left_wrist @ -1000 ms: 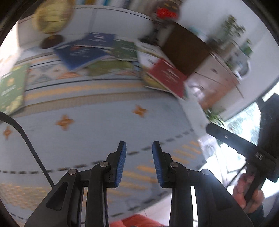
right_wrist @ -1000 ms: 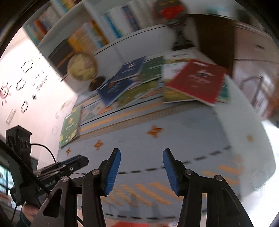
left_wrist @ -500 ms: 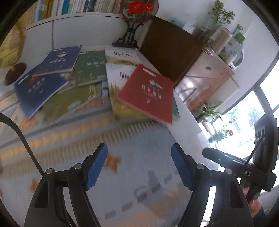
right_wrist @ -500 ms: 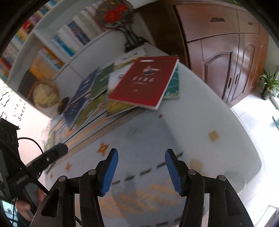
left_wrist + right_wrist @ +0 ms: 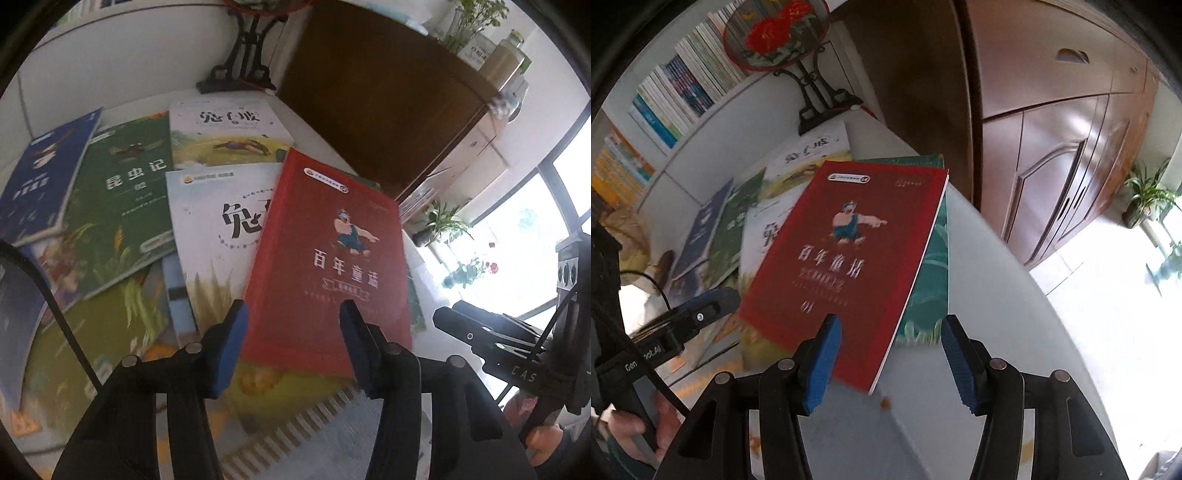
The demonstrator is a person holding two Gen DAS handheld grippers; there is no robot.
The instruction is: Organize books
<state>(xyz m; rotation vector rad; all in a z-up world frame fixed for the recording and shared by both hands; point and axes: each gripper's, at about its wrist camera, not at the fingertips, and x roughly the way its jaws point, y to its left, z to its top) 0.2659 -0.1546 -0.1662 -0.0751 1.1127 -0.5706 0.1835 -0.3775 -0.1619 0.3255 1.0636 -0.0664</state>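
1. The books [image 5: 122,206] lay scattered and overlapping on the table [image 5: 990,280]; none looked sorted yet.
2. The red book [image 5: 325,258] sat topmost, at the table's right end.
3. The left gripper [image 5: 291,343], jaws just narrowed, and the right gripper [image 5: 890,354] stood parted, holding nothing.

Looks like a home study from where I am: packed bookshelf [image 5: 676,99], dark wooden cabinets [image 5: 1052,155], decorative fan on a stand [image 5: 783,33], potted plants [image 5: 1145,195] by a big window [image 5: 517,236].
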